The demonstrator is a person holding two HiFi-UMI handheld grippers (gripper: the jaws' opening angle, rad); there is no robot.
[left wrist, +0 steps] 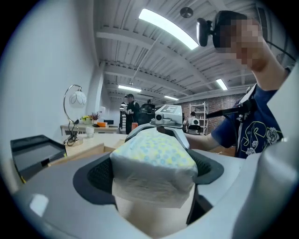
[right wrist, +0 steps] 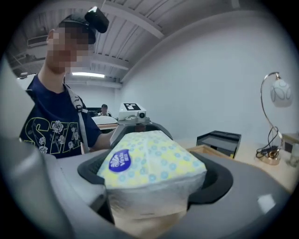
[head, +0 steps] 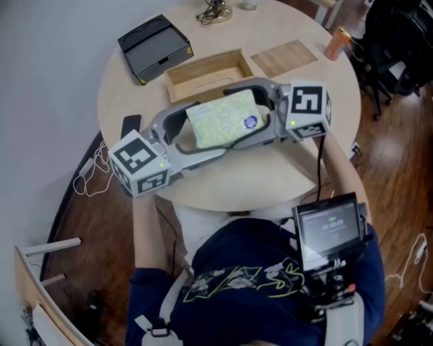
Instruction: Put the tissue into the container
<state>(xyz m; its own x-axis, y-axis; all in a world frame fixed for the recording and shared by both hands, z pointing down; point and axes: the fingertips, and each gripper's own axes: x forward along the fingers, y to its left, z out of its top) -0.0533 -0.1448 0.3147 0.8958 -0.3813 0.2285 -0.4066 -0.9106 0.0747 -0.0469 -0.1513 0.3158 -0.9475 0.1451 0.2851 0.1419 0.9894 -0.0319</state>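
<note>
A tissue pack (head: 223,118) in yellow wrap with blue dots and a blue round label hangs just above the round table (head: 270,176), in front of the open wooden container (head: 206,71). My left gripper (head: 186,133) is shut on its left end, and my right gripper (head: 269,111) is shut on its right end. Both stand wide, with the pack spanning the gap. In the left gripper view the pack (left wrist: 154,156) fills the space between the dark pads. In the right gripper view the pack (right wrist: 152,163) shows its label side, with the left gripper behind it.
A wooden lid board (head: 284,57) lies right of the container. At the back left lies a black box (head: 154,47); a lamp base (head: 215,12) stands at the far edge and an orange bottle (head: 336,44) at the right rim. A dark flat device (head: 128,126) lies near the left edge.
</note>
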